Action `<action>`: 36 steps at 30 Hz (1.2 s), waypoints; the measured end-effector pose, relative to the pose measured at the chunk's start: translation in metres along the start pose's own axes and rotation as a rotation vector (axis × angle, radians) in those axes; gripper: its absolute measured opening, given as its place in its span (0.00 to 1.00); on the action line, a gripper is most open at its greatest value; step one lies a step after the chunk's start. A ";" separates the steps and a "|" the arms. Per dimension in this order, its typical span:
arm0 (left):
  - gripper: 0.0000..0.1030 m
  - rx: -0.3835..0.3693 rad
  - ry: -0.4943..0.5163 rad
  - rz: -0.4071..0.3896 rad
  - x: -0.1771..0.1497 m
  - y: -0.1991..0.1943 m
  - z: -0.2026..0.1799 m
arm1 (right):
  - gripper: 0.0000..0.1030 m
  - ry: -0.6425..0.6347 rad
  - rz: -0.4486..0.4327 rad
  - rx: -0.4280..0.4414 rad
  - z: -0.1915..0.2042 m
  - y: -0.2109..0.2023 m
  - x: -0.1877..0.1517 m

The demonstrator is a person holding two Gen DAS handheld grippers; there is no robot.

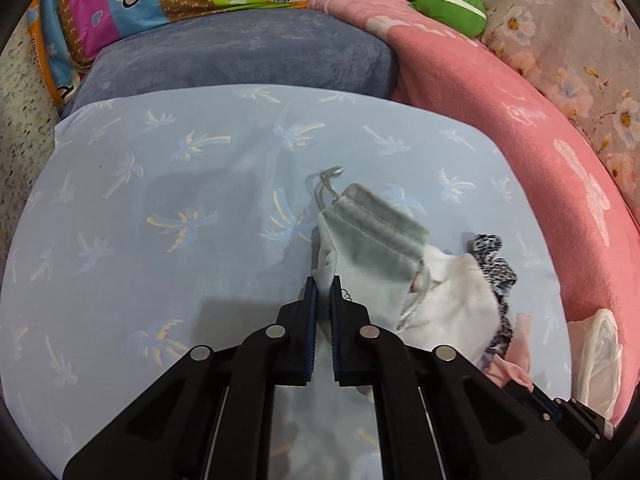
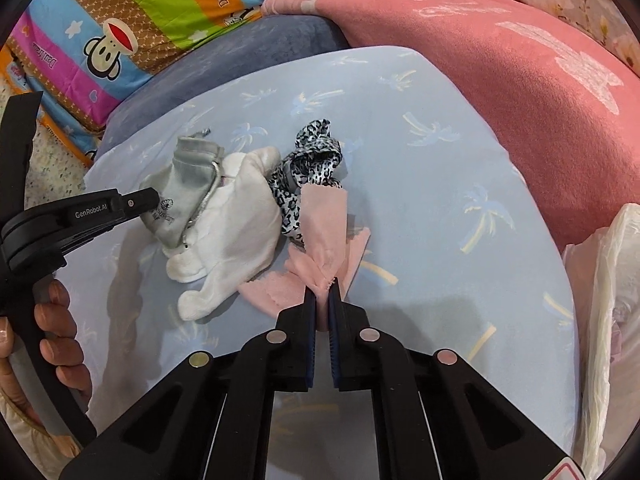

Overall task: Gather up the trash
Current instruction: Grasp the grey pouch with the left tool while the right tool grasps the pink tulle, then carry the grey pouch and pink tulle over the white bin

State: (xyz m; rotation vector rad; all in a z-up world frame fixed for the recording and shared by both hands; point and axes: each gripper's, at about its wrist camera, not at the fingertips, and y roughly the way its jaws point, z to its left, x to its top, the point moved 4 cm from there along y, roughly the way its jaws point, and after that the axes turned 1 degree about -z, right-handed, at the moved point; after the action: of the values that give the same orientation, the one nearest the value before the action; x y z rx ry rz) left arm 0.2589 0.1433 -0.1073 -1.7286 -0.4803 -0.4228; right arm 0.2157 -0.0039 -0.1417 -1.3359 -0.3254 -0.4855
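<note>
Jaws nearly closed: left gripper [image 1: 324, 284] pinching grey pouch [image 1: 372, 236]; right gripper [image 2: 322, 286] pinching pink cloth [image 2: 324, 224].

open blue sheet [image 1: 160, 208] left of the cloth pile [image 2: 240, 216]; pink blanket [image 2: 500, 92] walls the right side; grey cushion [image 1: 240, 56] blocks the far edge; plastic bag [image 2: 608, 300] crowds the near right corner
</note>
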 end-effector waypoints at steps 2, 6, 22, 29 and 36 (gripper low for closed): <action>0.06 -0.005 0.007 -0.021 0.002 -0.011 -0.005 | 0.06 0.003 -0.019 0.005 0.000 -0.011 0.001; 0.06 -0.017 0.026 -0.069 0.008 -0.035 -0.016 | 0.06 0.004 -0.067 0.015 0.000 -0.037 0.005; 0.06 -0.135 0.161 -0.226 0.001 -0.125 -0.097 | 0.06 0.044 -0.278 0.013 -0.031 -0.156 0.008; 0.06 -0.181 0.245 -0.235 -0.016 -0.140 -0.139 | 0.06 0.094 -0.330 -0.009 -0.065 -0.189 0.000; 0.06 -0.216 0.323 -0.238 -0.033 -0.150 -0.178 | 0.06 0.144 -0.368 -0.032 -0.098 -0.214 -0.012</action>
State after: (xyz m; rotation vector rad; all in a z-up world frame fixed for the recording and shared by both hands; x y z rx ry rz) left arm 0.1477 -0.0066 0.0358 -1.7703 -0.4178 -0.9372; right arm 0.0909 -0.1318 0.0123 -1.2677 -0.4480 -0.8934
